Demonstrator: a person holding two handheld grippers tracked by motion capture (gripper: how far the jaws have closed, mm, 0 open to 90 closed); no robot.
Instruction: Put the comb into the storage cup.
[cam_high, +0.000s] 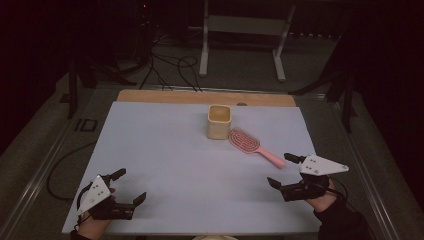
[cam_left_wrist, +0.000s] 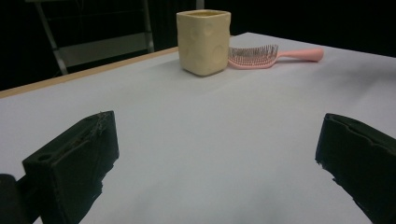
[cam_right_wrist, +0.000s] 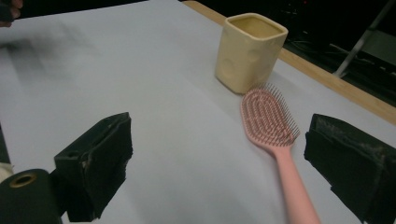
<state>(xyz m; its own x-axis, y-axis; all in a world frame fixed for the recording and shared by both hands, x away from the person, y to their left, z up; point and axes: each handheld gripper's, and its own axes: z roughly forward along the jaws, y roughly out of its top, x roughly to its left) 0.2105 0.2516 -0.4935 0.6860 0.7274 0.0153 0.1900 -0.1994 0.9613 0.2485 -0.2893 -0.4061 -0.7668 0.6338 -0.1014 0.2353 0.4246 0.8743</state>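
A cream square cup (cam_high: 219, 121) (cam_left_wrist: 203, 41) (cam_right_wrist: 250, 51) stands upright near the far middle of the white table sheet (cam_high: 165, 160). A pink hairbrush (cam_high: 251, 145) (cam_left_wrist: 268, 56) (cam_right_wrist: 275, 140) lies bristles up just right of the cup, handle pointing toward the near right. My left gripper (cam_high: 129, 186) (cam_left_wrist: 219, 163) rests open at the near left, with nothing between its jaws. My right gripper (cam_high: 283, 170) (cam_right_wrist: 224, 163) is open at the near right, just short of the brush handle's end, with nothing in it.
A wooden strip (cam_high: 200, 97) runs along the table's far edge. Beyond it are cables (cam_high: 170, 67) on the floor and a white metal stand (cam_high: 245, 35). Dark surroundings flank the table on both sides.
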